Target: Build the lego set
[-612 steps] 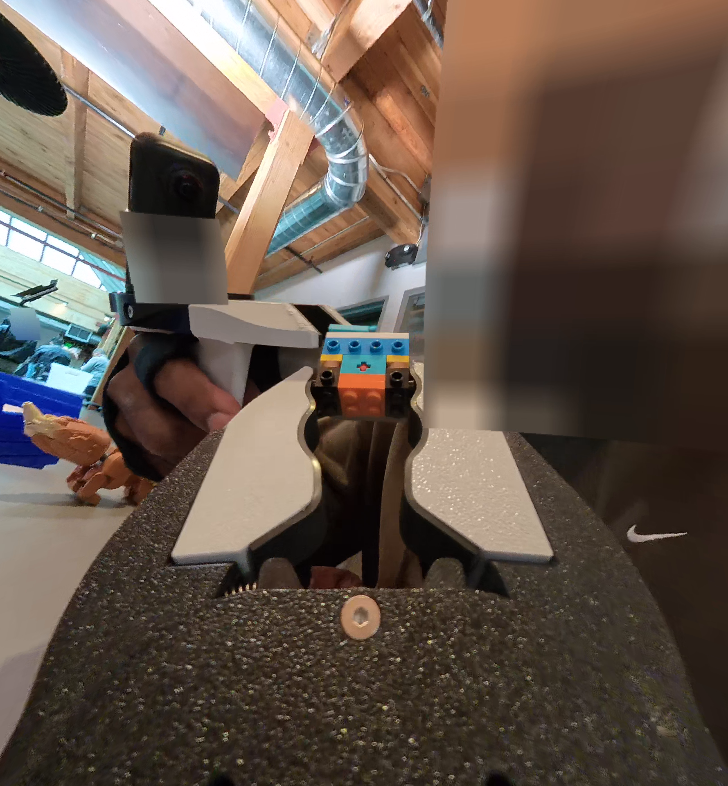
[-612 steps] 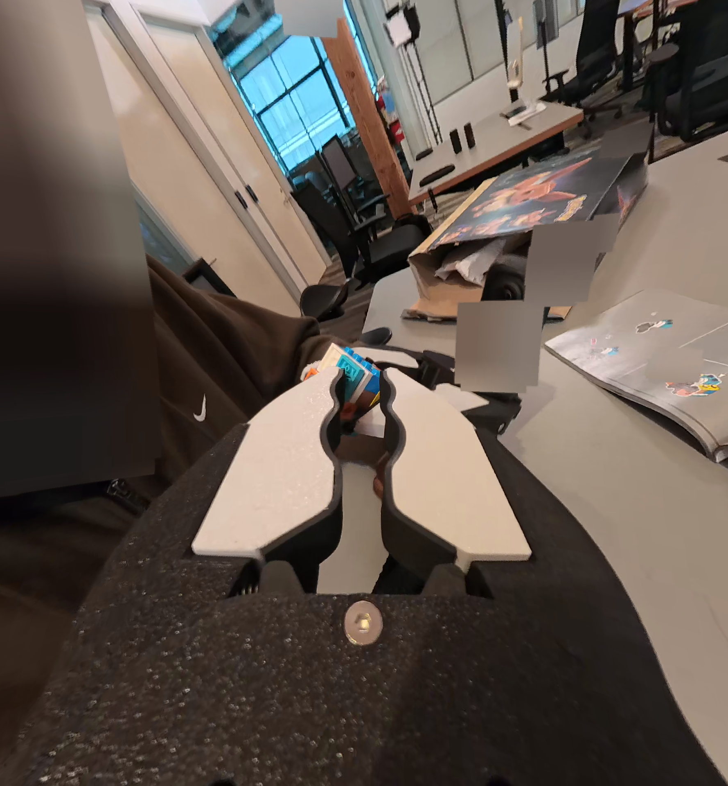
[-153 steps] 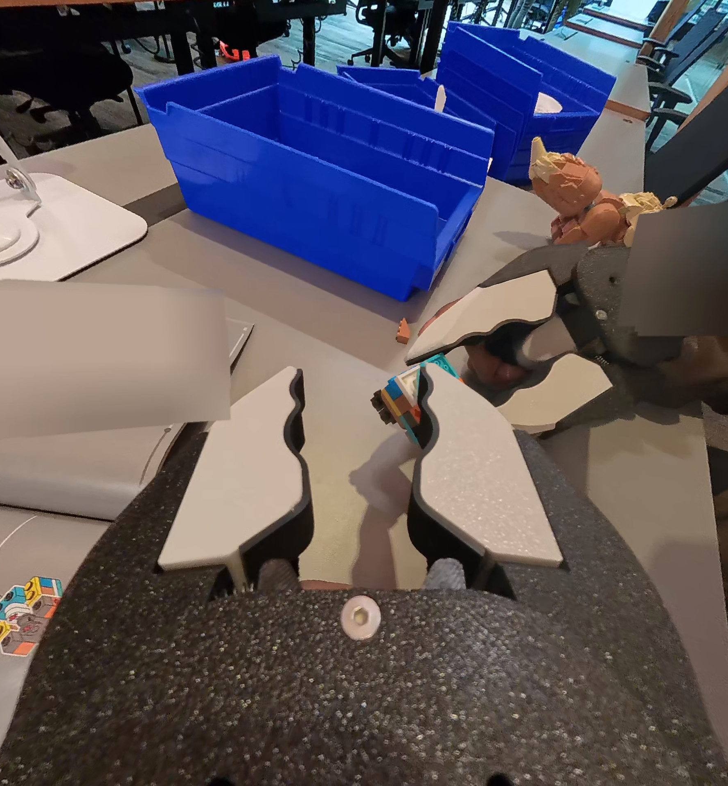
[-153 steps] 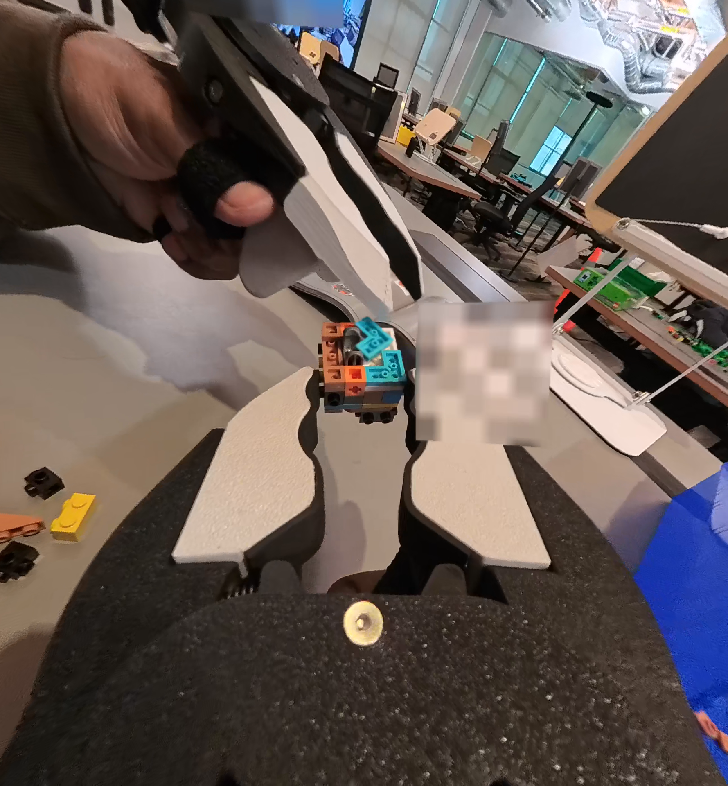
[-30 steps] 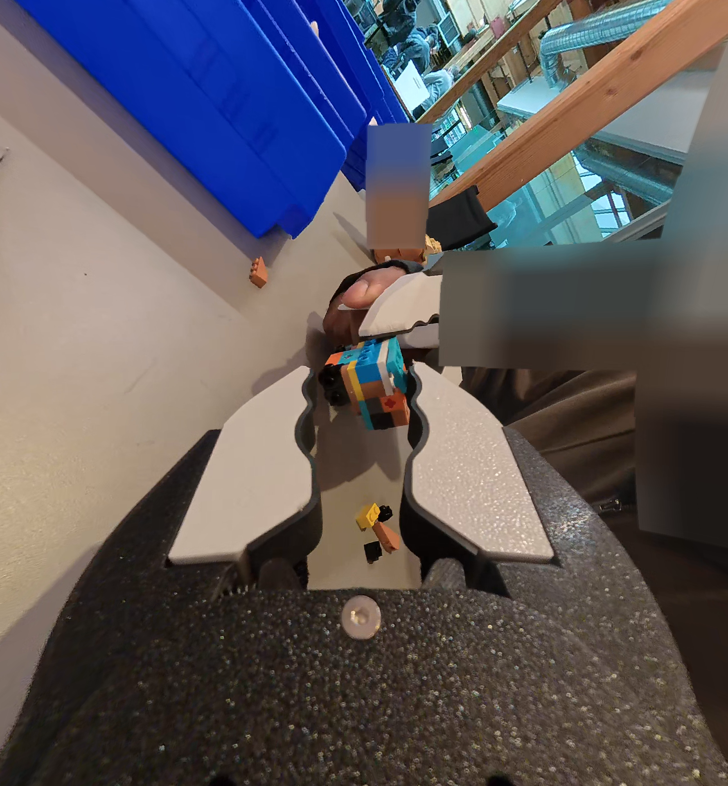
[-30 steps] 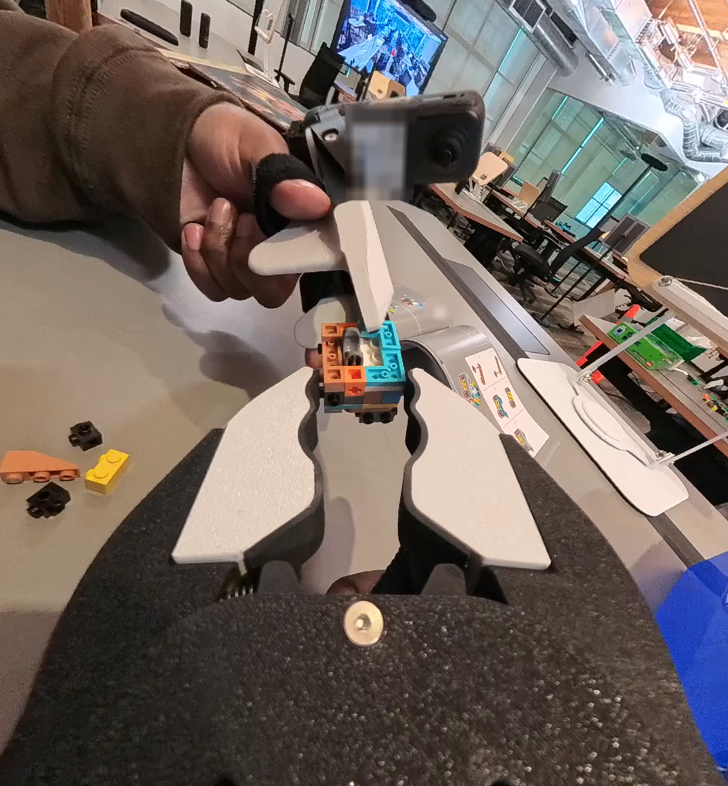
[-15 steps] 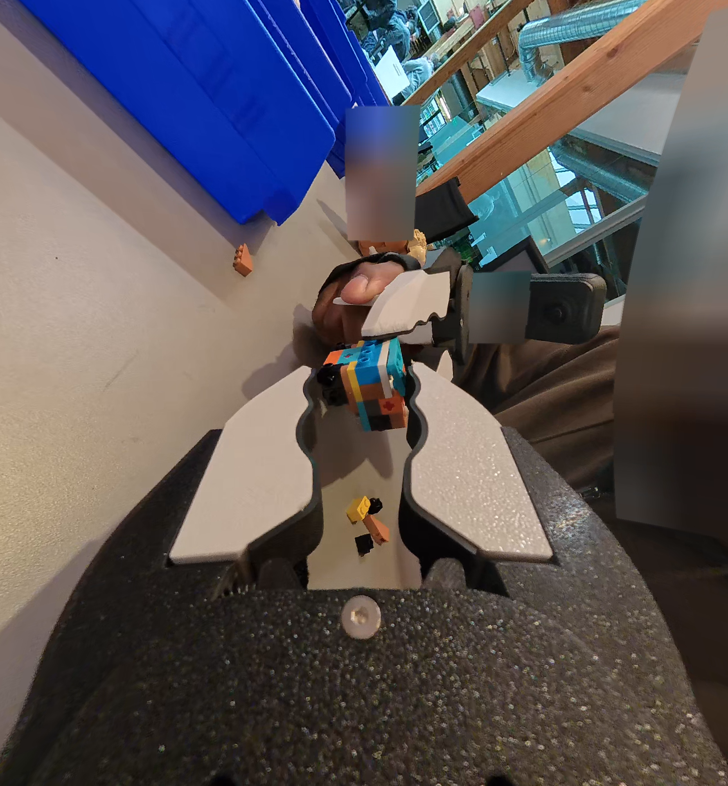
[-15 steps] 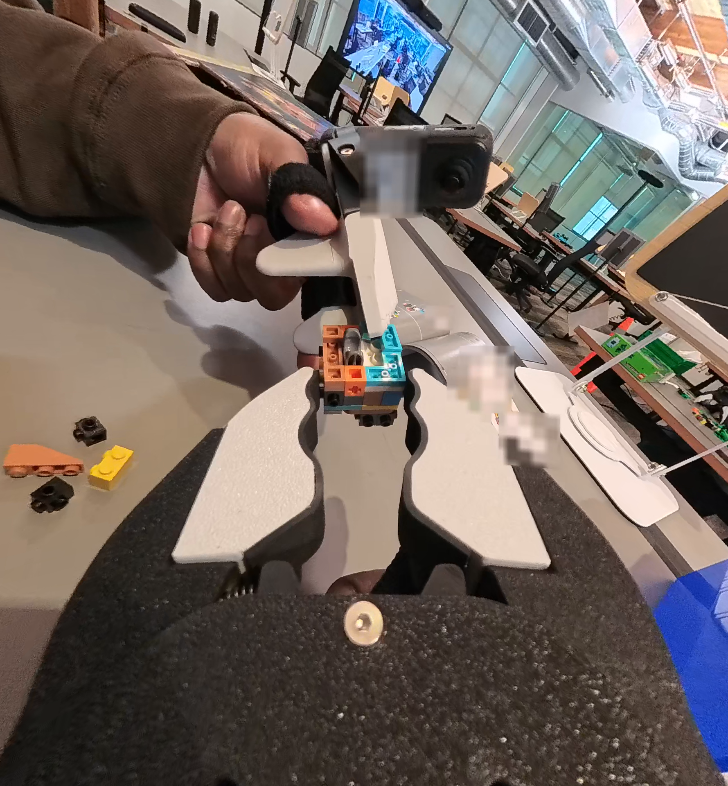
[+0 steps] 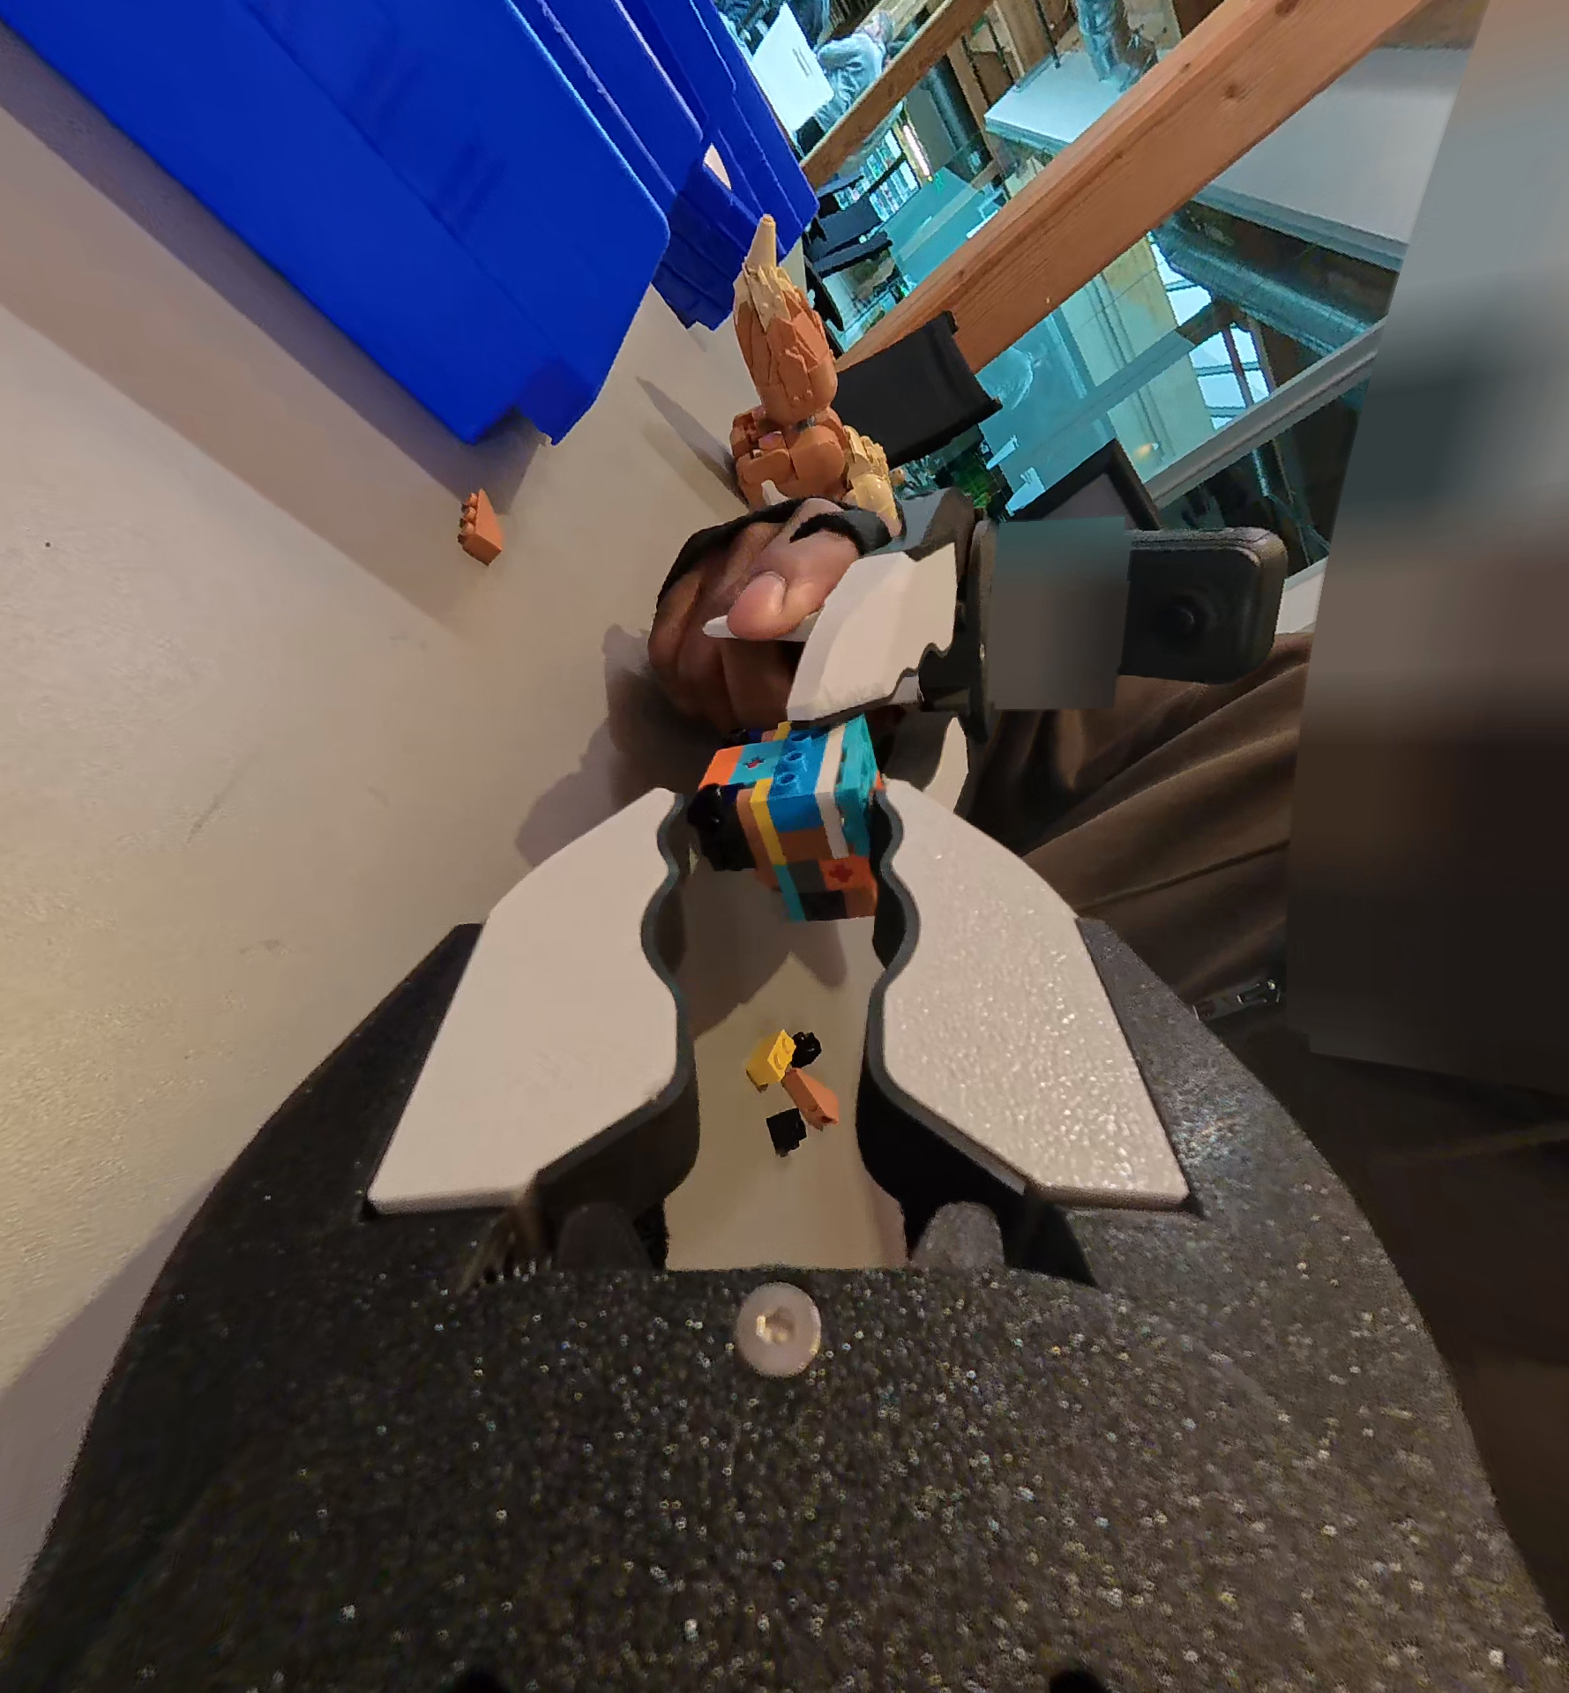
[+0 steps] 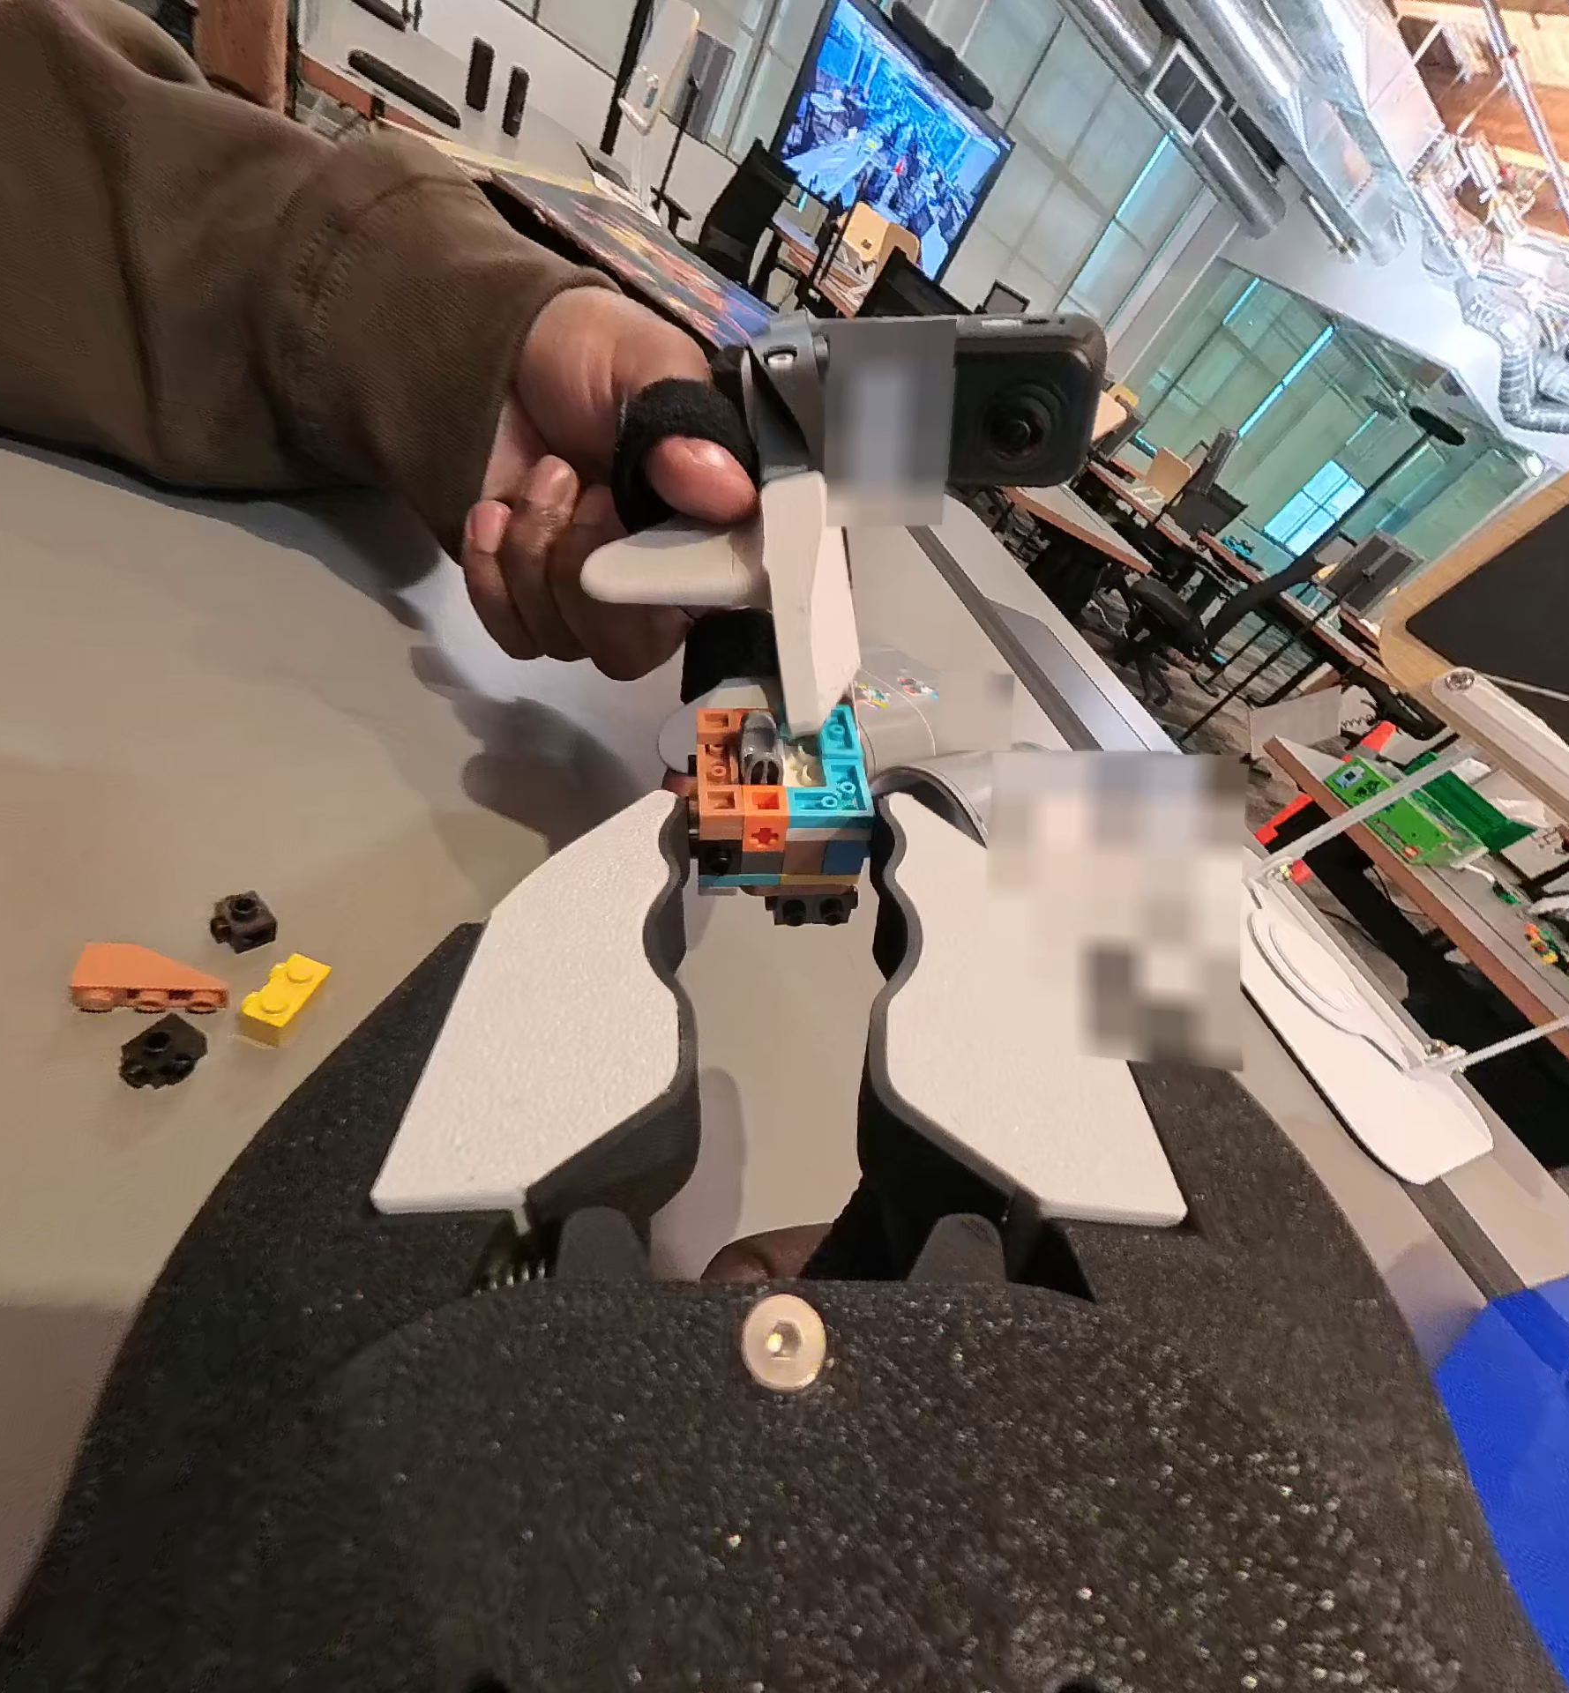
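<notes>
While the right gripper [image 10: 780, 847] clamps the lego block [image 10: 780, 815] between its fingertips above the grey table [image 10: 166, 696], the left gripper [image 9: 785, 843] meets it crosswise. Its fingers flank the block narrowly; contact is unclear.

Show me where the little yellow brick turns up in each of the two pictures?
Left wrist view: the yellow brick lies on the table, seen low in the gap between that gripper's fingers.
Right wrist view: the yellow brick sits at left on the table.
Shared landmark: the orange wedge piece beside it.

Two tools [image 10: 780, 852], one lego block [image 10: 780, 811], four loose pieces [image 10: 286, 999].
</notes>
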Demonstrator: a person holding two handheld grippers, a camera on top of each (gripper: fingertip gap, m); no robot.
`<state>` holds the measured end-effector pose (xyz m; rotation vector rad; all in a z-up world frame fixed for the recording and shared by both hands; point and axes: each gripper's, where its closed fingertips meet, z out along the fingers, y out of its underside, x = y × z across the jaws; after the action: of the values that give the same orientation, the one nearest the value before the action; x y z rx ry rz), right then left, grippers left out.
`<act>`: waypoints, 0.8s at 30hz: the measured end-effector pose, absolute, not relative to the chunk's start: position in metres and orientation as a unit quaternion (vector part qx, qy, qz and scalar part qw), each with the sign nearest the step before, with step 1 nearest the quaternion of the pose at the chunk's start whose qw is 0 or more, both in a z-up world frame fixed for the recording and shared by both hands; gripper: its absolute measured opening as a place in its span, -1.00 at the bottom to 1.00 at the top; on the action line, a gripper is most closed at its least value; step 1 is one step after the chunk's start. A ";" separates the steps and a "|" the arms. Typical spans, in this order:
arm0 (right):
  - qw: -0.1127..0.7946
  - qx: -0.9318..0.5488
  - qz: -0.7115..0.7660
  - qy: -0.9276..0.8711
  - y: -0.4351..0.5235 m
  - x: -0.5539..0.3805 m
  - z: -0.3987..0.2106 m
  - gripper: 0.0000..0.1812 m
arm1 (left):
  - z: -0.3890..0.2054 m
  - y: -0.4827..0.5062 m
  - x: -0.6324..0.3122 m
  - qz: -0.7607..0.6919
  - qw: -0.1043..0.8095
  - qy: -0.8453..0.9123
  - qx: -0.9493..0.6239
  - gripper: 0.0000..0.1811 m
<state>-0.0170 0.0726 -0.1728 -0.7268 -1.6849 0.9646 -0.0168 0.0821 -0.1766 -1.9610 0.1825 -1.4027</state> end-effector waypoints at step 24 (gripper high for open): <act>0.513 -0.288 0.408 -0.698 0.070 -0.015 -0.170 -0.59 | -0.177 0.083 -0.014 -0.584 0.343 0.043 -0.734 -0.60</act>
<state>-0.0152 0.0699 -0.1699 -0.6925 -1.6772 0.9818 -0.0140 0.0830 -0.1768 -1.9094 0.1116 -1.5188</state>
